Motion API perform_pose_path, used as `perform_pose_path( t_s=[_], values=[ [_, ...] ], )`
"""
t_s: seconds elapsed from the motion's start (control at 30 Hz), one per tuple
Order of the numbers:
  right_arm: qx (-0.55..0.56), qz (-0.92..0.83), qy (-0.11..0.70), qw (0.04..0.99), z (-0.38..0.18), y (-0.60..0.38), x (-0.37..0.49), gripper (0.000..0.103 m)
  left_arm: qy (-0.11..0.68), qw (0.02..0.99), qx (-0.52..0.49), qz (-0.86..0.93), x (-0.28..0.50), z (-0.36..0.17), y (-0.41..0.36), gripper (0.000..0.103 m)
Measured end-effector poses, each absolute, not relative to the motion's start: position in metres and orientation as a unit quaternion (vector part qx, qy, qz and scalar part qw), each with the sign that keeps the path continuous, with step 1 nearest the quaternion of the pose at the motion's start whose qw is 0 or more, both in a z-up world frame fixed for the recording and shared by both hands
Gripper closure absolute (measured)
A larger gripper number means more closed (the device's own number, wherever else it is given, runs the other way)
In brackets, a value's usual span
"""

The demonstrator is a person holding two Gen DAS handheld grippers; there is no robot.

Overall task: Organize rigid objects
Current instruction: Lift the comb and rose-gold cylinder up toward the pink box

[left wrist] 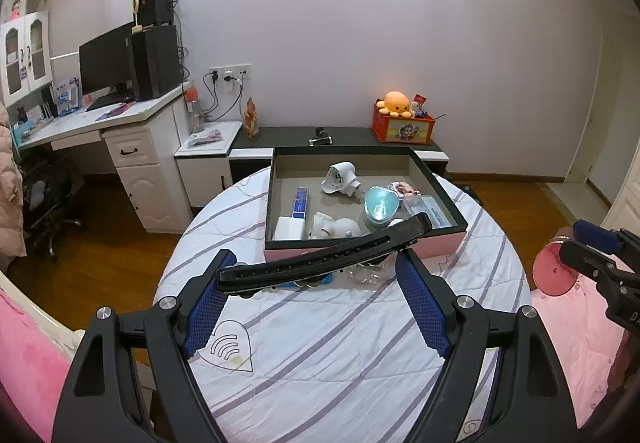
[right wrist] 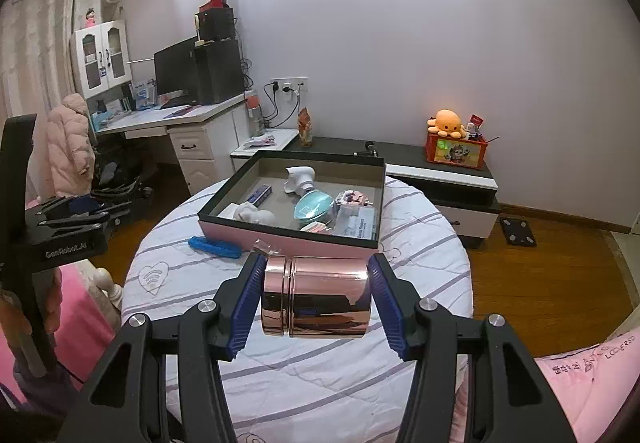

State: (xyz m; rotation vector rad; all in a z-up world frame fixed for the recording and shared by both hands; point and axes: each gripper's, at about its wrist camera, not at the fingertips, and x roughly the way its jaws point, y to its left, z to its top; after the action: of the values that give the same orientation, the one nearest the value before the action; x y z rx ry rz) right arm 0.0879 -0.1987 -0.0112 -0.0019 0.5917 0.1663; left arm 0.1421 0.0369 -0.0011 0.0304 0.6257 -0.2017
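My left gripper [left wrist: 316, 275] is shut on a long black curved bar [left wrist: 324, 257], held crosswise above the round table in front of the box. My right gripper [right wrist: 316, 275] is shut on a shiny rose-gold cylinder [right wrist: 316, 297], held sideways above the table; the cylinder also shows in the left wrist view [left wrist: 554, 269]. The black-rimmed pink box [left wrist: 438, 183] holds a white plug adapter [left wrist: 340, 179], a teal heart-shaped case [left wrist: 380, 205], a blue tube [left wrist: 301, 201], white figures [left wrist: 334, 227] and packets. A blue strip [right wrist: 214, 246] and a clear piece [right wrist: 265, 246] lie on the table beside the box.
The round table [right wrist: 320, 383] has a white striped cover. Behind it stand a low dark cabinet [left wrist: 348, 137] with an orange toy box [left wrist: 402, 127], and a white desk [left wrist: 120, 119] with a monitor at left. Pink bedding [right wrist: 592, 395] lies at right.
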Motion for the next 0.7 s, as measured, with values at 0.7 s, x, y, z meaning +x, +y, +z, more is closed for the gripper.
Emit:
perform_pose_path(
  t_s=[0.7],
  values=[
    [-0.019,0.103,0.287,0.952,0.004,-0.200,0.189,0.048,0.328,0.938,0.033,-0.102,0.263,-0.005,0.018,0.020]
  ],
)
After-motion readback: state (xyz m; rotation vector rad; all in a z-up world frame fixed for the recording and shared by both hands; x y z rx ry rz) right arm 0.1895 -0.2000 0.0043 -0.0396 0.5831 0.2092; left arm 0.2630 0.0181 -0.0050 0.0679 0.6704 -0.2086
